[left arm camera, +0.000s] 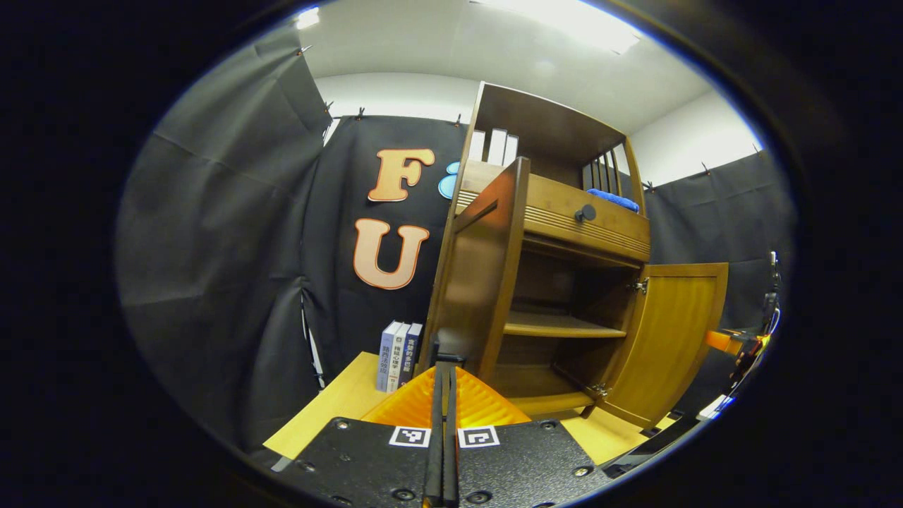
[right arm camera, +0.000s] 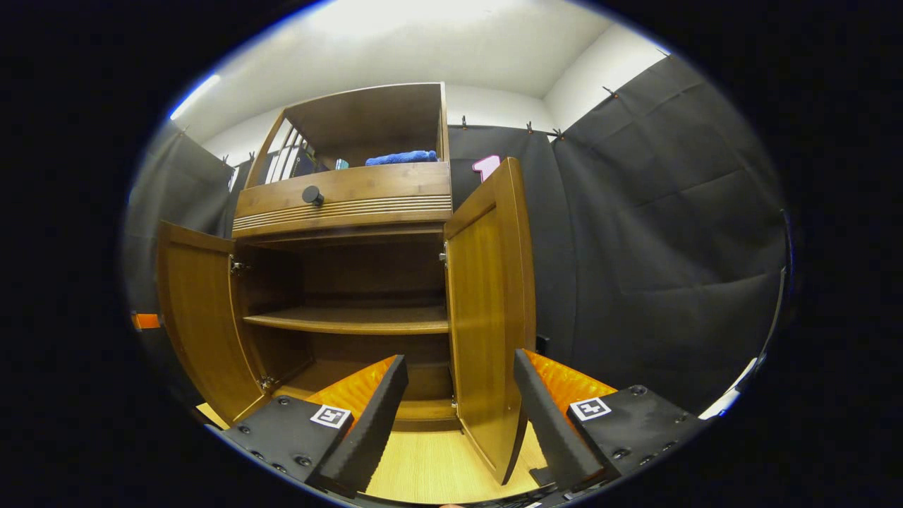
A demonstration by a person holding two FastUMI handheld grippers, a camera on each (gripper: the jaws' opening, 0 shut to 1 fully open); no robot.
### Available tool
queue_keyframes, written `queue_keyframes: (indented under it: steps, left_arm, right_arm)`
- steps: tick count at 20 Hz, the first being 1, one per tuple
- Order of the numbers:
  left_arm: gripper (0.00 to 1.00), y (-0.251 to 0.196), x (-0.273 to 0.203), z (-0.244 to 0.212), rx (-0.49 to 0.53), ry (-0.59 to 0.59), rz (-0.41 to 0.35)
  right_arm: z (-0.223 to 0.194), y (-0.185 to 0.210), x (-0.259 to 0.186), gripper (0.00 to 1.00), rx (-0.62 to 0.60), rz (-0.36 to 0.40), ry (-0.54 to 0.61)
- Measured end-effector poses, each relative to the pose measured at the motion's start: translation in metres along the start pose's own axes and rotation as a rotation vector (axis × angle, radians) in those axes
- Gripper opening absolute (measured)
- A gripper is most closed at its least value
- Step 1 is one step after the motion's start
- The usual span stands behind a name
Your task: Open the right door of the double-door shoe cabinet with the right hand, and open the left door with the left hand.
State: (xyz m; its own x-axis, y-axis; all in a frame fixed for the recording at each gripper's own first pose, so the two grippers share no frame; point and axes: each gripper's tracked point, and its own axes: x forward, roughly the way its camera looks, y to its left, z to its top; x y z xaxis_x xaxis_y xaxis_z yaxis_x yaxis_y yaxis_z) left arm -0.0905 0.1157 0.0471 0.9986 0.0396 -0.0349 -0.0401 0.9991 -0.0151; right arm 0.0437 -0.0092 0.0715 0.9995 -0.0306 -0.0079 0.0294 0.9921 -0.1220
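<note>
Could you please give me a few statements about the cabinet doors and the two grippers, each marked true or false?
1. Both doors of the shoe cabinet stand open. True.
2. The right gripper is shut on the right door. False: its fingers are spread, one on each side of the door's edge.
3. The left gripper has its fingers together. True.
4. A blue cloth lies in the top compartment. True.
5. The shelf behind the doors holds shoes. False: it is bare.

Both cameras sit low and close, tilted upward; one left of the open shoe cabinet (left arm camera: pixel 557 282), one right, sharing its shelves (right arm camera: pixel 353 319).
</note>
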Motion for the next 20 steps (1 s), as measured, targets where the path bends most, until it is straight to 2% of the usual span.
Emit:
queue_keyframes:
  steps: [3,4,5,8,12,14,15,19,20]
  left_arm:
    - [0.01,-0.010,0.004,0.009,0.015,-0.018,0.012]
    - [0.00,-0.018,0.005,0.012,0.011,-0.022,-0.001]
    - [0.09,-0.025,0.006,0.013,0.007,-0.026,-0.014]
    - [0.37,-0.036,0.007,0.016,0.000,-0.036,-0.013]
    - [0.63,-0.063,0.013,0.019,0.000,-0.040,-0.055]
    - [0.77,-0.060,0.012,0.018,0.022,-0.037,-0.046]
    - [0.79,-0.064,0.011,0.022,0.031,-0.047,-0.051]
    - [0.83,-0.074,0.014,0.027,0.030,-0.062,-0.055]
    - [0.83,-0.076,0.017,0.026,0.027,-0.060,-0.058]
  right_arm:
    - [-0.002,0.003,0.000,1.00,-0.003,0.016,0.010]
    - [-0.003,0.003,-0.001,0.97,0.001,0.024,0.017]
    - [-0.003,0.003,-0.002,1.00,0.005,0.031,0.021]
    - [-0.002,-0.005,-0.004,1.00,0.013,0.022,0.016]
    - [0.001,-0.020,-0.006,1.00,0.021,-0.003,0.007]
    - [0.001,-0.023,-0.008,1.00,0.028,-0.005,0.004]
    - [0.001,-0.025,-0.008,0.97,0.031,-0.004,0.005]
    - [0.002,-0.027,-0.010,1.00,0.032,-0.006,0.002]
    - [0.002,-0.027,-0.011,0.97,0.029,-0.006,-0.001]
